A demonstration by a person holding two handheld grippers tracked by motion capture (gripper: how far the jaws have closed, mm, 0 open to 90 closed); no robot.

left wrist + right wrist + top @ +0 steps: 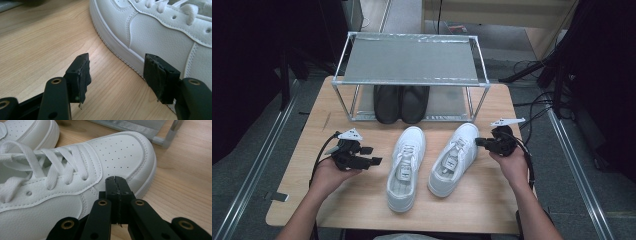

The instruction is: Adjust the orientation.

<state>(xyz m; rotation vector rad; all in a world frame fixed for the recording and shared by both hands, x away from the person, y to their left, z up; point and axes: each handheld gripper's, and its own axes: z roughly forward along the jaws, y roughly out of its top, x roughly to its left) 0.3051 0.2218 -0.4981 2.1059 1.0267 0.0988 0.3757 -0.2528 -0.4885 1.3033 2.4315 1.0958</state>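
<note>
Two white sneakers, left sneaker (pixel 405 167) and right sneaker (pixel 454 157), lie side by side mid-worktop (pixel 362 200). Left gripper (pixel 371 156) stands wide open, empty, beside the left sneaker. Right gripper (pixel 479 142) is closed, empty, at the right sneaker's toe.

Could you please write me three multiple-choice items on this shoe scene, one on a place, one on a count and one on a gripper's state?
1. Where do the black shoes stand?
A. on the rack's lower shelf
B. on the rack's top shelf
C. on the floor

2. How many white sneakers lie on the table?
A. one
B. two
C. four

3. How do the left gripper's jaws stand?
A. shut on a lace
B. shut on nothing
C. open, with nothing between them

Answers:
1 A: they sit under the top shelf of the rack, on its lower level.
2 B: the left sneaker and the right sneaker lie side by side.
3 C: the left gripper view shows bare wood between the parted pads.
</note>
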